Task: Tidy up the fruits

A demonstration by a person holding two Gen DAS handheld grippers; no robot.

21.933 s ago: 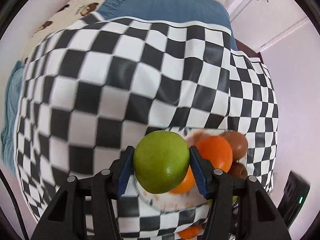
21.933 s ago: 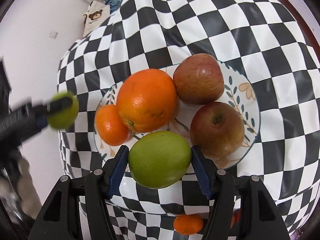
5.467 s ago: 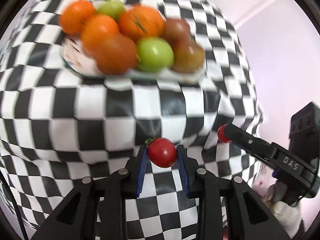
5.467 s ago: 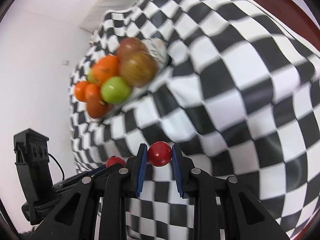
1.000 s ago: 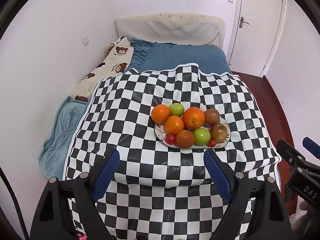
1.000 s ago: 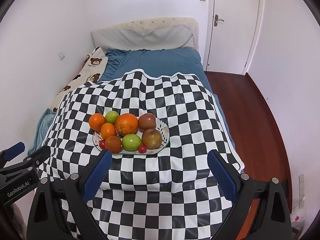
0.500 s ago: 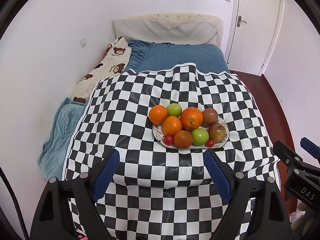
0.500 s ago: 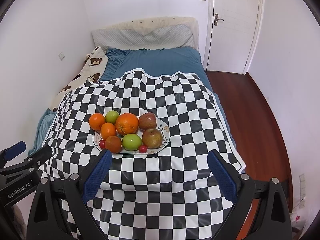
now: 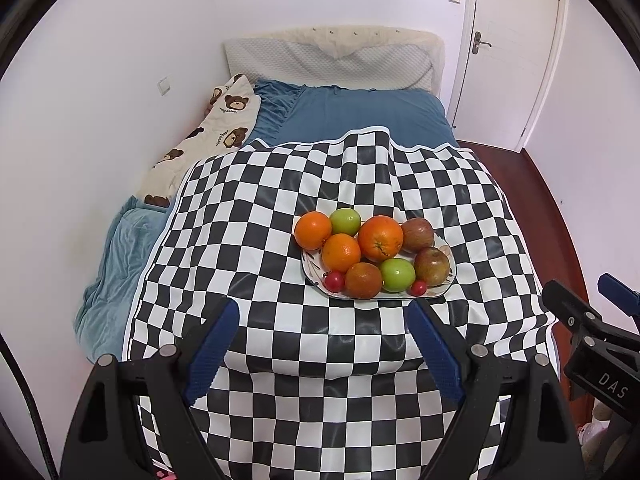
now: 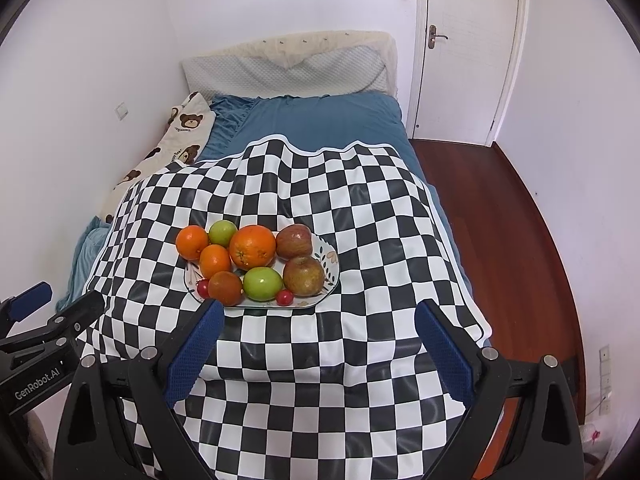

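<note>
A white patterned plate (image 9: pixel 447 249) (image 10: pixel 329 260) on the checkered cloth holds several fruits: a big orange (image 9: pixel 380 238) (image 10: pixel 253 247), smaller oranges, two green apples (image 9: pixel 397 275) (image 10: pixel 262 283), two reddish apples (image 9: pixel 431 266) (image 10: pixel 303 275) and two cherry tomatoes (image 9: pixel 418 288) (image 10: pixel 284 297). My left gripper (image 9: pixel 324 344) is open and empty, held back from the plate and above the cloth's front. My right gripper (image 10: pixel 320 344) is open and empty, likewise pulled back. Each gripper shows at the edge of the other's view.
The black-and-white checkered cloth (image 9: pixel 280 208) covers a blue bed (image 9: pixel 360 112) with a pillow and a bear-print quilt (image 9: pixel 208 136) by the left wall. A white door (image 10: pixel 460 48) and a wooden floor (image 10: pixel 500 216) lie to the right.
Both grippers have stayed open and nearly still. The left wrist view has shifted slightly, so the plate sits a little further left in it.
</note>
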